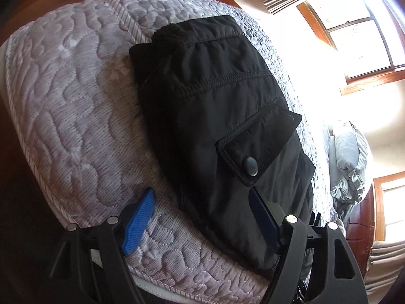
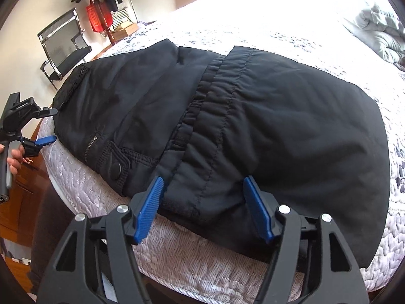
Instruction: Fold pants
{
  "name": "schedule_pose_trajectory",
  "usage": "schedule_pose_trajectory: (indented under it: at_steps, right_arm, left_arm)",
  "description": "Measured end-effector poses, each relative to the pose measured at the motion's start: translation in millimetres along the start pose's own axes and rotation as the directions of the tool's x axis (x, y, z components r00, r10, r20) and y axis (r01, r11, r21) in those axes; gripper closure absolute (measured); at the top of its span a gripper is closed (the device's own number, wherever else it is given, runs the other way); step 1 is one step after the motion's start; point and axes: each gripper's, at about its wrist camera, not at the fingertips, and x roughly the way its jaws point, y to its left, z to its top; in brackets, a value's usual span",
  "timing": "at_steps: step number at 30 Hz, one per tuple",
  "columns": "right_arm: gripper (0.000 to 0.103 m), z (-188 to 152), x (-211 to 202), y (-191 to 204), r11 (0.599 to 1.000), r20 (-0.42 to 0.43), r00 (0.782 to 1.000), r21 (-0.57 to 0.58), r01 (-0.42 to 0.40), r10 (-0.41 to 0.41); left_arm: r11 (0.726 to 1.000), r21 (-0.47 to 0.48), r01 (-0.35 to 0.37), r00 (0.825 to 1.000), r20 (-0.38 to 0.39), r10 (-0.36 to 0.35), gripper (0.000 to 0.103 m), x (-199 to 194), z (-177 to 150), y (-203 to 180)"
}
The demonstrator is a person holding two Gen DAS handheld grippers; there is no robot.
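Black pants lie folded into a compact bundle on the quilted mattress, with a flap pocket and snap button on top. My left gripper is open at the bundle's near end, holding nothing. In the right wrist view the pants spread across the bed, waistband elastic in the middle. My right gripper is open at the pants' near edge, with the fabric between its blue fingers. The left gripper also shows open at the far left of that view.
The mattress edge runs just under both grippers. A rumpled grey duvet lies at the far right of the bed. A black chair and a coat stand with a red bag stand by the wall. Bright windows are behind the bed.
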Motion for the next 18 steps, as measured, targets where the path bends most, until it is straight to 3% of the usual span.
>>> schedule_pose_trajectory:
  at_steps: [4, 9, 14, 18]
  right_arm:
    - [0.037, 0.0, 1.4, -1.3, 1.000, -0.003, 1.000, 0.004, -0.010, 0.010]
    - [0.037, 0.4, 2.8, -1.1, 1.000, -0.004, 1.000, 0.003, -0.010, 0.010]
    - [0.036, 0.2, 4.6, -1.3, 1.000, -0.004, 1.000, 0.008, -0.013, 0.013]
    - [0.035, 0.3, 4.8, -0.8, 1.000, 0.000, 1.000, 0.011, -0.012, 0.012]
  left_arm:
    - [1.000, 0.021, -0.001, 1.000, 0.012, 0.001, 0.030, 3.6, 9.2, -9.8]
    - [0.999, -0.030, 0.011, 1.000, 0.011, -0.011, 0.033, 16.1, 20.7, -10.6]
    - [1.000, -0.028, -0.002, 1.000, 0.014, 0.003, 0.050, 16.9, 23.8, -10.3]
    - [0.999, -0.011, -0.040, 0.999, 0.036, 0.041, 0.076, 13.4, 22.3, -22.0]
